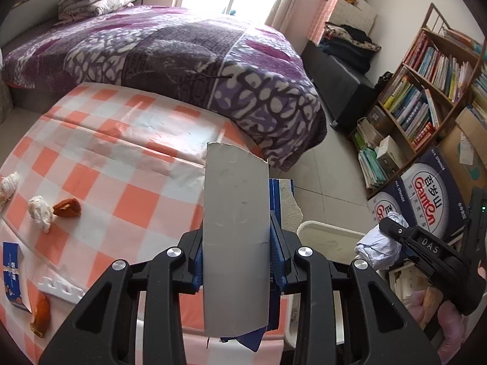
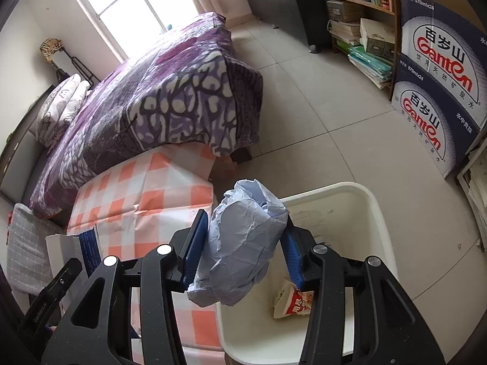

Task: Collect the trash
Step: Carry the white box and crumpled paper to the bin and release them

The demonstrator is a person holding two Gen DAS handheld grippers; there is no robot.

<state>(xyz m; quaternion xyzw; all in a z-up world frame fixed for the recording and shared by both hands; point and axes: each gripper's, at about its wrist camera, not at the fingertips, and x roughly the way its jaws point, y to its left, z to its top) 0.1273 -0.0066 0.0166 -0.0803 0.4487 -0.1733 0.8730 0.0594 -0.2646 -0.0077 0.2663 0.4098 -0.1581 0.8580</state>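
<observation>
My left gripper (image 1: 237, 213) is shut on a torn flat carton piece (image 1: 236, 237), grey inside and blue outside, held upright above the table's right edge. My right gripper (image 2: 243, 234) is shut on a crumpled pale blue paper ball (image 2: 243, 243), held over the near left rim of a white bin (image 2: 365, 213). The ball and right gripper also show in the left wrist view (image 1: 379, 246). A red-and-white wrapper (image 2: 293, 301) lies inside the bin. On the checked table (image 1: 121, 164) lie tissue wads (image 1: 39, 211), orange peels (image 1: 67, 207), a blue packet (image 1: 12, 270) and a white strip (image 1: 61, 287).
A bed with a purple quilt (image 1: 182, 54) stands behind the table. A bookshelf (image 1: 426, 85) and stacked water cartons (image 2: 441, 91) line the right wall. Tiled floor (image 2: 319, 106) lies between the bed and the shelf. A grey cushion (image 2: 24, 243) sits to the table's left.
</observation>
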